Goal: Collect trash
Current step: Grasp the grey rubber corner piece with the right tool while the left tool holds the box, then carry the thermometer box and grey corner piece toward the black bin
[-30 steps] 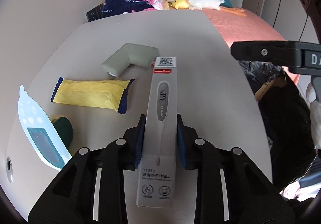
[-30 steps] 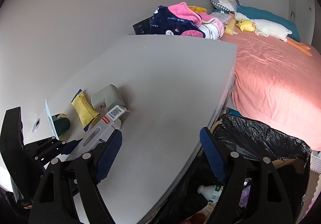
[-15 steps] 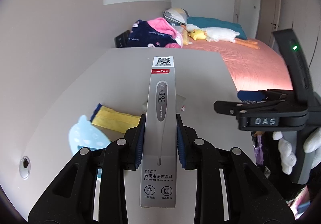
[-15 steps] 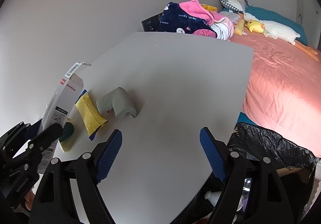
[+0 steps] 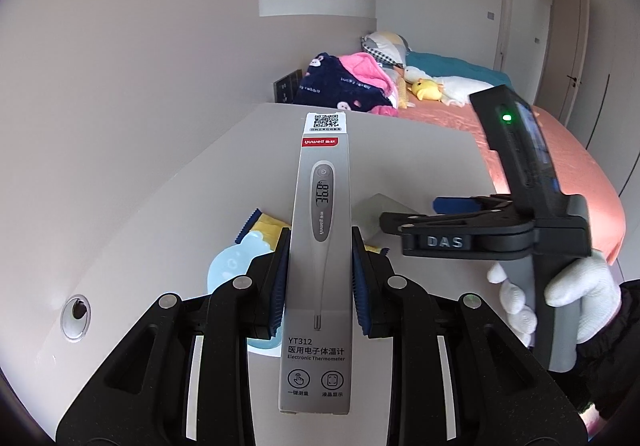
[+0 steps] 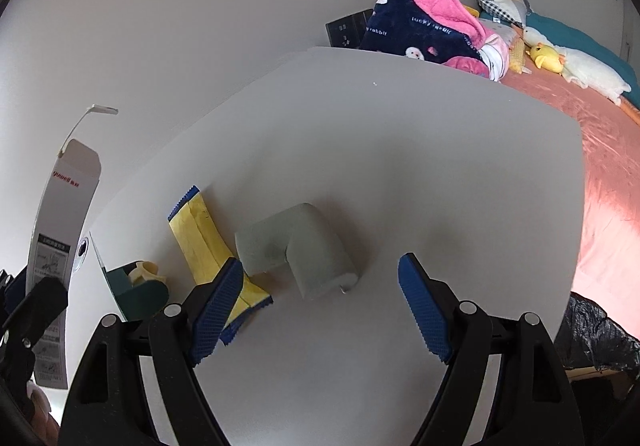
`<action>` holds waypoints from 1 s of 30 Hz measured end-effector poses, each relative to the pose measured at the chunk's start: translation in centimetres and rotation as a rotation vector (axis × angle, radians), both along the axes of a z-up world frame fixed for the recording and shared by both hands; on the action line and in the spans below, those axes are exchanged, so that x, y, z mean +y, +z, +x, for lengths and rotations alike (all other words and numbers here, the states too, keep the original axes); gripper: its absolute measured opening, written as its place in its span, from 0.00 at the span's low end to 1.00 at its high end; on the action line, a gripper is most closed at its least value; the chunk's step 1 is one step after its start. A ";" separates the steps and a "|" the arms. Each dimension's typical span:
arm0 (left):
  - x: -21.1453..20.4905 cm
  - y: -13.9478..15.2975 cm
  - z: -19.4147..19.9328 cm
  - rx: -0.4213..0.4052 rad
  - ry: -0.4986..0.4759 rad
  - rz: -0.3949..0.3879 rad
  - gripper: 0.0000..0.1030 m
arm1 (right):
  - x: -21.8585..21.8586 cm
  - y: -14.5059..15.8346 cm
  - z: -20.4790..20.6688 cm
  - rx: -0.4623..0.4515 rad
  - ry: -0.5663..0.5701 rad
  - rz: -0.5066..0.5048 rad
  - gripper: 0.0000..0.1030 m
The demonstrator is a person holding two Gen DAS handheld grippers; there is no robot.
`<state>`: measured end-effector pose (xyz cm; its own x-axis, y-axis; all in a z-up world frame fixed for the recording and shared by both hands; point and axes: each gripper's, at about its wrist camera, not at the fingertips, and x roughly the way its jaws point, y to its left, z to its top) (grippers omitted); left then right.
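My left gripper (image 5: 319, 266) is shut on a grey thermometer box (image 5: 320, 246) and holds it upright above the white table (image 5: 400, 150). The same box shows at the far left of the right wrist view (image 6: 64, 246). My right gripper (image 6: 320, 302) is open and empty, low over the table, with a grey L-shaped foam piece (image 6: 296, 250) just ahead between its fingers. A yellow wrapper with blue ends (image 6: 208, 246) lies left of the foam, partly behind the left pad. In the left wrist view the right gripper (image 5: 480, 222) sits to the right.
A light blue card (image 5: 236, 266) and a dark green item (image 6: 140, 286) lie at the table's left edge. A cable hole (image 5: 75, 316) is near the wall. A black trash bag (image 6: 600, 338) hangs off the table's right side. A bed with clothes and plush toys (image 6: 560, 58) lies beyond.
My left gripper has lifted the thermometer box higher off the table. My right gripper has moved left from the trash bag to over the foam piece.
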<state>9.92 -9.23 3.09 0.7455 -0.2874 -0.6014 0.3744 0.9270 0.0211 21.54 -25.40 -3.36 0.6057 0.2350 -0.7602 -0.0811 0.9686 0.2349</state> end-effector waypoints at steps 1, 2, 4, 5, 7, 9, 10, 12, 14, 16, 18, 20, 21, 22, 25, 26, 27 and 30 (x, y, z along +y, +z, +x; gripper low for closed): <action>0.0 0.0 0.0 0.002 0.000 0.001 0.27 | 0.2 -0.2 0.3 0.009 0.002 -0.003 0.78; 0.1 -0.1 -0.2 0.002 0.000 0.005 0.27 | 0.5 -0.4 0.8 0.017 0.003 -0.009 0.79; 0.2 -0.1 -0.4 0.005 0.000 0.010 0.27 | 0.8 -0.8 1.4 0.022 0.008 -0.016 0.79; 0.2 -0.2 -0.2 0.007 0.000 0.011 0.27 | 0.9 -0.8 1.6 0.018 0.010 -0.011 0.82; 0.2 -0.3 -0.1 0.010 0.002 0.010 0.27 | 1.1 -0.8 2.0 0.015 0.018 -0.008 0.82; 0.2 -0.4 -0.1 0.015 0.002 0.009 0.27 | 1.5 -0.9 2.2 0.021 0.042 -0.005 0.82; 0.1 -0.4 0.3 0.017 0.002 0.009 0.27 | 1.7 -1.0 2.3 0.026 0.054 0.003 0.82; 0.1 -0.5 0.3 0.021 0.002 0.010 0.27 | 2.0 -1.1 2.2 0.036 0.089 0.033 0.77; 0.0 -0.5 0.9 0.024 0.001 0.009 0.27 | 2.1 -1.0 2.2 0.046 0.118 0.092 0.52; 0.1 -0.4 1.0 0.027 0.001 0.008 0.27 | 2.4 -0.8 1.8 0.033 0.118 0.077 0.50; 0.1 -0.3 1.2 0.028 0.001 0.009 0.27 | 2.8 -0.5 1.2 0.005 0.109 0.036 0.48; 0.2 -0.2 1.2 0.026 -0.001 0.006 0.27 | 2.8 -0.3 0.5 -0.014 0.100 0.015 0.46; 0.2 -0.2 1.2 0.025 0.000 0.004 0.27 | 2.6 -0.1 0.2 -0.017 0.098 0.023 0.46; 0.2 -0.2 1.2 0.025 0.000 0.002 0.27 | 2.3 0.1 -0.2 -0.020 0.094 0.029 0.46; 0.2 -0.1 1.1 0.025 -0.005 -0.005 0.27 | 1.5 0.8 -1.1 -0.034 0.087 0.027 0.46; 0.2 0.0 1.0 0.024 -0.008 -0.006 0.27 | 1.2 1.0 -1.4 -0.038 0.082 0.026 0.46; 0.1 0.0 0.9 0.023 -0.011 -0.010 0.27 | 0.9 1.2 -1.7 -0.041 0.076 0.026 0.47; -0.3 0.1 0.5 0.024 -0.022 -0.021 0.27 | -0.5 1.7 -2.7 -0.050 0.052 0.037 0.47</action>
